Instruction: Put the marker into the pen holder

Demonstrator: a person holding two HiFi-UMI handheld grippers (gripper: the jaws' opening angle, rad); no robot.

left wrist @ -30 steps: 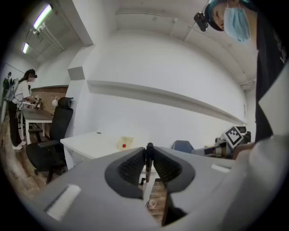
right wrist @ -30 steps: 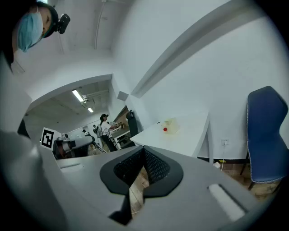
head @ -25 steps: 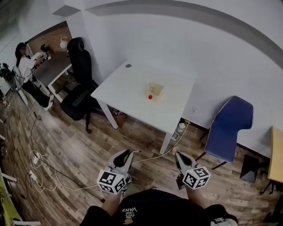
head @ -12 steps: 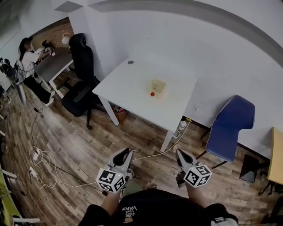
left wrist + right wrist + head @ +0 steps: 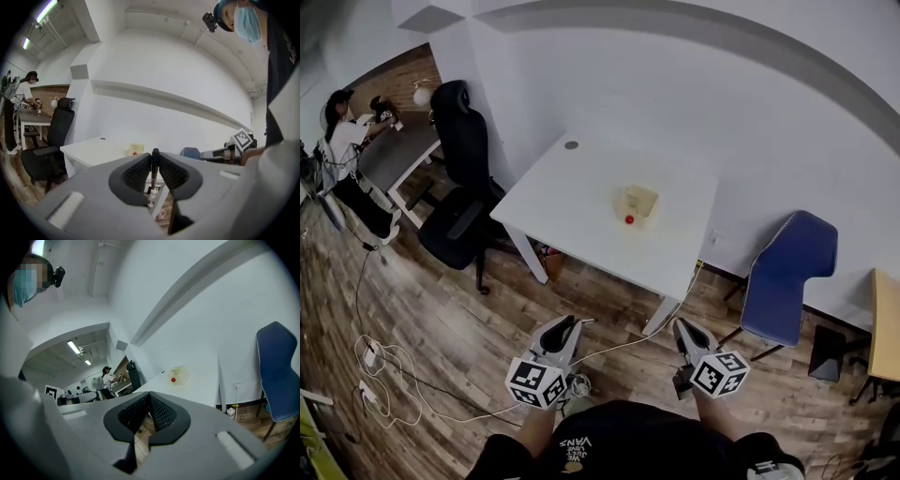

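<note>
In the left gripper view a dark marker [image 5: 155, 165] stands upright between the pads of my left gripper [image 5: 155, 158], which is shut on it. The pale yellow pen holder [image 5: 639, 201] sits near the middle of the white table [image 5: 581, 187], with a small red object [image 5: 629, 219] against its front. Both grippers hang over the wooden floor, well short of the table: the left gripper [image 5: 571, 323] and the right gripper [image 5: 682, 328]. The right gripper [image 5: 149, 397] has its pads together with nothing between them. The holder [image 5: 180, 375] shows beyond its jaws.
A black office chair [image 5: 459, 192] stands left of the table and a blue chair [image 5: 787, 272] to its right. Cables [image 5: 380, 370] lie on the wooden floor at the left. Another person [image 5: 342, 131] works at a desk far left. Small bottles [image 5: 151, 194] stand under the table.
The table and the holder have slid a little lower and nearer in the head view. Both grippers keep the same pose and grip.
</note>
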